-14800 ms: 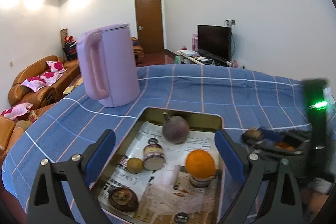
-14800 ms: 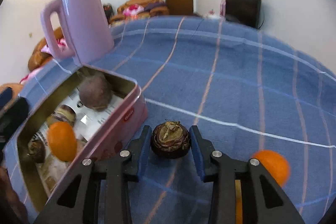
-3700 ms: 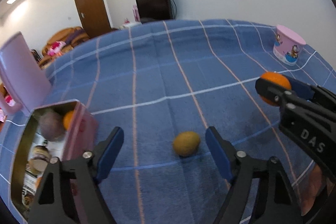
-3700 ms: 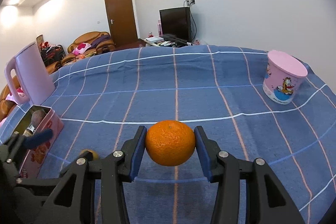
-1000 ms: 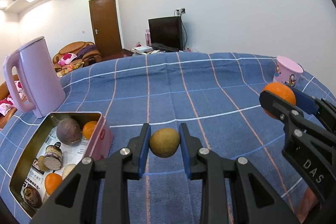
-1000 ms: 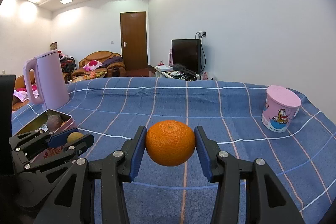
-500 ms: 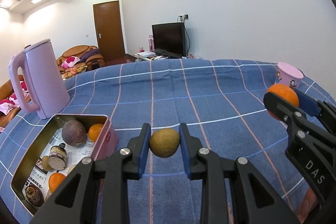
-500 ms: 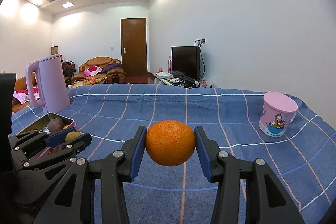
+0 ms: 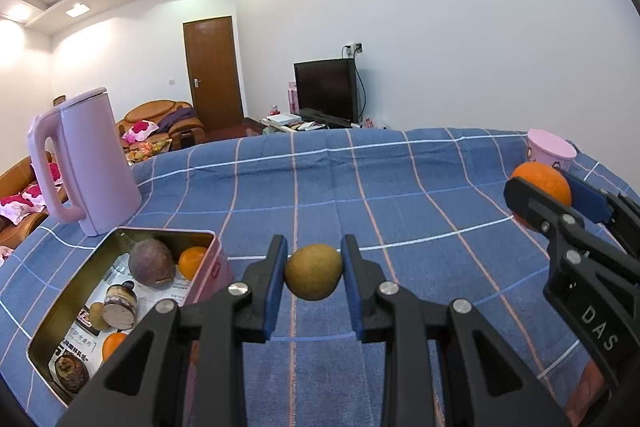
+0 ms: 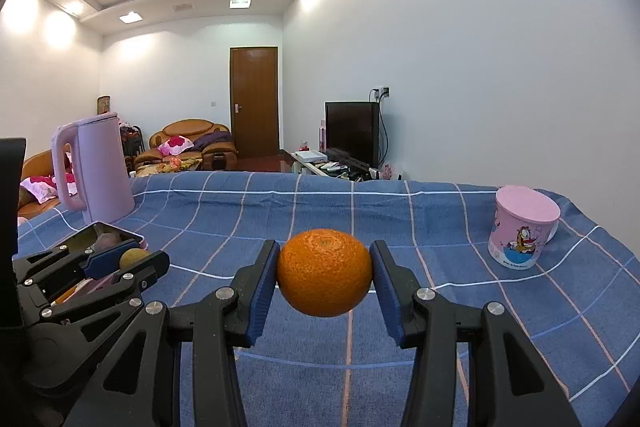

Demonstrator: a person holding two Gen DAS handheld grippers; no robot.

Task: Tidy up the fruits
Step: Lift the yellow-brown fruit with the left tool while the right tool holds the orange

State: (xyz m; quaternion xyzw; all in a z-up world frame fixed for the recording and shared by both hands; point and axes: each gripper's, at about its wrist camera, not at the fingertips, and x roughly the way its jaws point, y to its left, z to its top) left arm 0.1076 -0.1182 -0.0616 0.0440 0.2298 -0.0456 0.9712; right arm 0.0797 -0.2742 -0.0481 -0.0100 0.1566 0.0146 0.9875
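Olive-brown and matt, a small oval fruit (image 9: 314, 271) is pinched between the blue-padded jaws of the left gripper (image 9: 314, 273) at the lower middle of the left wrist view, held clear above the blue checked cloth (image 9: 400, 195) that covers the surface. A bright orange mandarin (image 10: 325, 273), round with a dimpled skin, is clamped between the jaws of the right gripper (image 10: 325, 275) at the centre of the right wrist view, also lifted off the cloth. At the lower left of the left wrist view an open tin (image 9: 60, 311) with pink outer walls is seen, lined with printed paper; a dull purple round fruit (image 9: 152, 261), two more mandarins and some darker pieces lie in it. A pale pink kettle (image 9: 86, 163) stands just behind the tin. A pink lidded cup (image 10: 522, 233) stands at the right of the right wrist view.
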